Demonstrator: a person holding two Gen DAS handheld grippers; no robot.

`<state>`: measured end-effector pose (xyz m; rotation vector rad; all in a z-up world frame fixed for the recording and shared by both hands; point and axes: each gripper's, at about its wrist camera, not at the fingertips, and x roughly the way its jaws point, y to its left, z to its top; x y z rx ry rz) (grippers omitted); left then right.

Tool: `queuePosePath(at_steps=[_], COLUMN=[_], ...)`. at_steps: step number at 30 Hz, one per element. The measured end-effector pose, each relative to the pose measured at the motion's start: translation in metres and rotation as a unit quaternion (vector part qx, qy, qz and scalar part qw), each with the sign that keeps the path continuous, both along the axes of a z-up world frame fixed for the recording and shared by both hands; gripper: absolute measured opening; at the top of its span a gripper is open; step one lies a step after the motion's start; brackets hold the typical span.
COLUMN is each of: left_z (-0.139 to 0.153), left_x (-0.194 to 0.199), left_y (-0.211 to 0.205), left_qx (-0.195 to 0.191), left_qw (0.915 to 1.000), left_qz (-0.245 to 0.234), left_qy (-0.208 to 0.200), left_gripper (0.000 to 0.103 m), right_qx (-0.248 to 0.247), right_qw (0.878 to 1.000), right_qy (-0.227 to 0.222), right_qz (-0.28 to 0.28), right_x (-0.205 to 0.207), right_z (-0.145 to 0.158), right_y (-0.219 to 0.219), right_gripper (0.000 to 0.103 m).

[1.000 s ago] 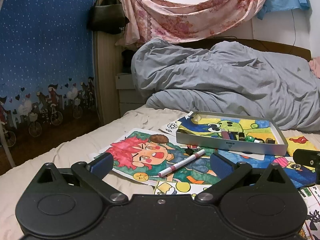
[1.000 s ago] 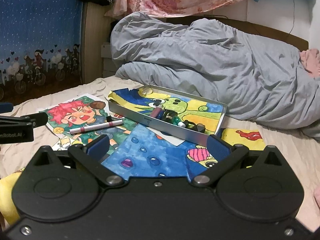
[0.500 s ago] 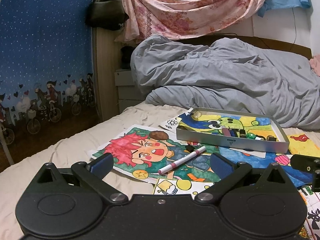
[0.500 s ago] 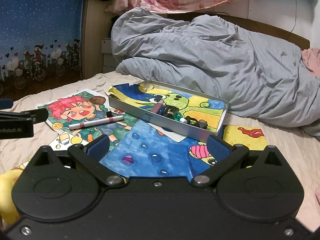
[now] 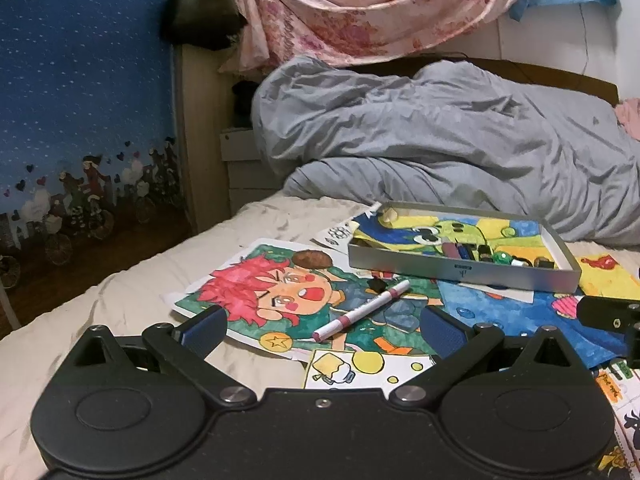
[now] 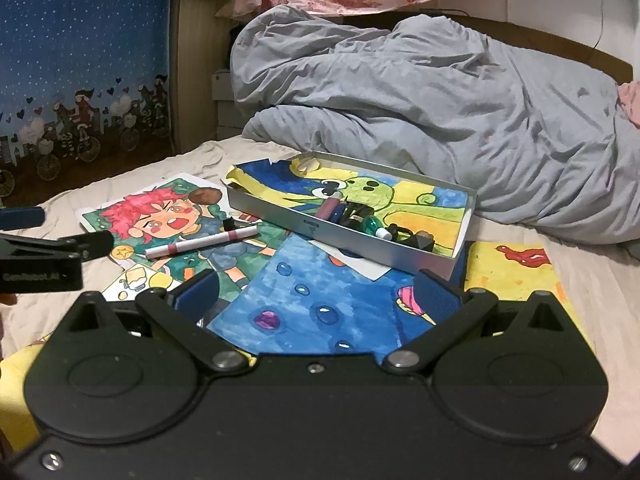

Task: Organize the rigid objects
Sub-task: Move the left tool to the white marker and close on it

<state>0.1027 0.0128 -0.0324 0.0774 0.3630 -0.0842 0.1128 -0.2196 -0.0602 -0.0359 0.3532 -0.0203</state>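
Your left tongs [image 5: 320, 326] stand wide apart and empty, their blue pads framing the marker [image 5: 362, 309], which lies loose on the red-haired cartoon drawing [image 5: 276, 292] spread on the bed [image 5: 120, 292]. Your right tongs [image 6: 316, 292] are likewise spread with nothing between them, hovering over the blue bubble drawing [image 6: 320, 308] just in front of the metal tin [image 6: 344, 236].

Change over the last second: both wrist views have drawn slightly back and up. In the left view the marker now sits higher in the frame and farther ahead of the pads; in the right view the tin has slid a little away from the fingertips. Nothing on the bed has shifted: the marker keeps the same slant, cap end toward the tin, and a small black piece [image 5: 376, 283] stays just beside that end.

Meaning for the task: no object has been picked up in this interval, and the retreat reads as a re-aim rather than progress. The tin already holds a cluster of small rigid items [image 6: 360, 222] along its near wall, so the marker and the black piece appear to be what remains outside it. The marker is probably the next target for your left side; a grasp across its barrel would suit the slant.
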Motion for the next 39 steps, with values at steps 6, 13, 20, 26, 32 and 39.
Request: queuePosePath(at_steps=[6,13,20,26,32,39], left_z=[-0.007,-0.025,-0.042,-0.054,-0.061,-0.06], left_x=[0.028,0.078,0.124,0.156,0.179,0.185], left_y=[-0.005,-0.004,-0.005,-0.002,0.005,0.003], left_qx=[0.02,0.035,0.064,0.074,0.062,0.065], left_qw=[0.9981,0.9927,0.9843,0.9769,0.9706,0.9582], left_qz=[-0.054,-0.101,-0.142,-0.172,-0.194,-0.24], left_qy=[0.021,0.055,0.083,0.102,0.128,0.142], left_gripper=[0.102,0.101,0.093,0.083,0.055,0.03], right_qx=[0.009,0.009,0.024,0.002,-0.008,-0.03], right_qw=[1.0,0.997,0.993,0.989,0.979,0.972], right_qy=[0.017,0.04,0.066,0.084,0.114,0.151], right_qz=[0.021,0.061,0.095,0.126,0.167,0.179], right_x=[0.023,0.078,0.148,0.211,0.267,0.307], right_z=[0.0,0.004,0.0,-0.007,-0.013,-0.023], right_y=[-0.002,-0.003,0.005,0.029,0.062,0.096], right_gripper=[0.102,0.102,0.102,0.1,0.075,0.055])
